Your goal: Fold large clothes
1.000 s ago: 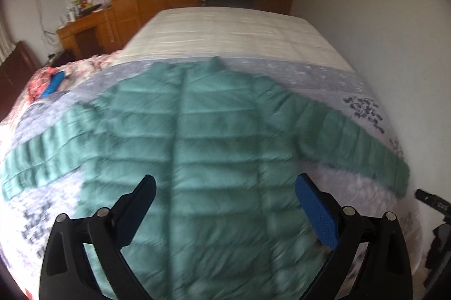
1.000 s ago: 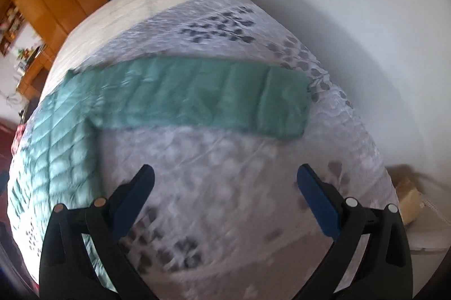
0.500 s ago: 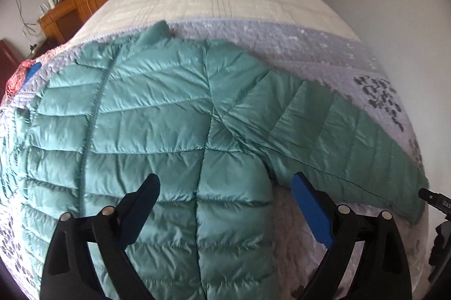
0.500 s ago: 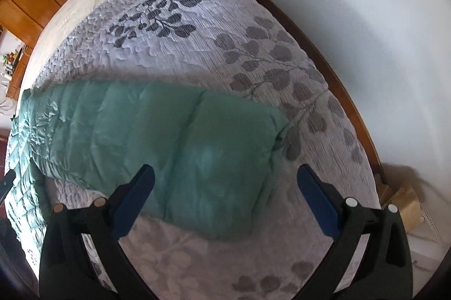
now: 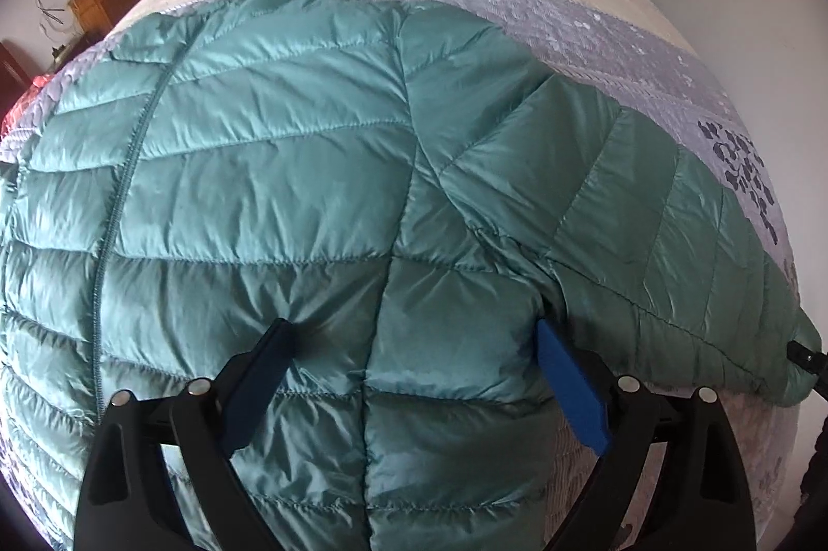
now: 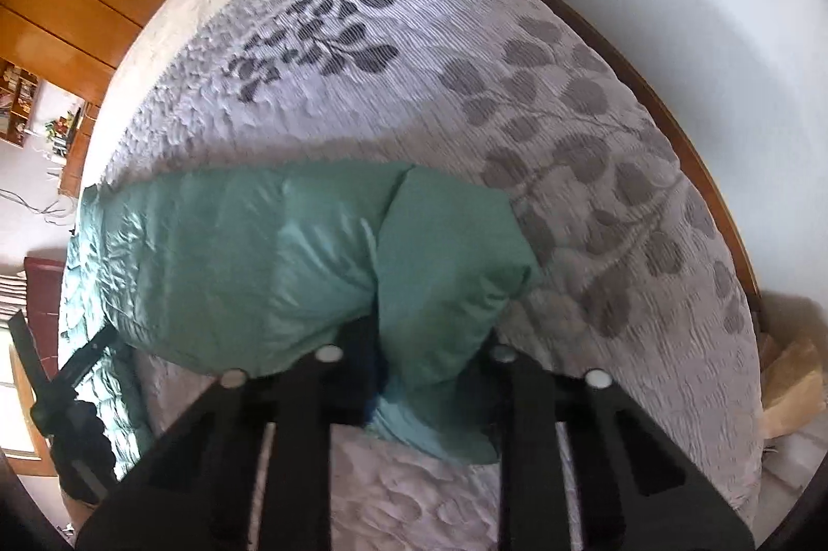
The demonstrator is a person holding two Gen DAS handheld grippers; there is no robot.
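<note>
One slippery teal quilted puffer jacket (image 5: 290,189) sleeve cuff (image 6: 445,271), pinched by the right gripper (image 6: 414,375), may slide free while the left gripper (image 5: 414,375) gapes.

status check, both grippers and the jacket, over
Left gripper open, low over the jacket body by the armpit. Right gripper shut on the sleeve end. Jacket spread flat on the bed. Nothing in the way.

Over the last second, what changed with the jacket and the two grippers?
The right gripper closed in on the sleeve cuff and its fingers shut on it, bunching the fabric. The left gripper moved down close over the green jacket near the armpit, fingers open. The jacket body stays spread flat on the bedspread.
</note>
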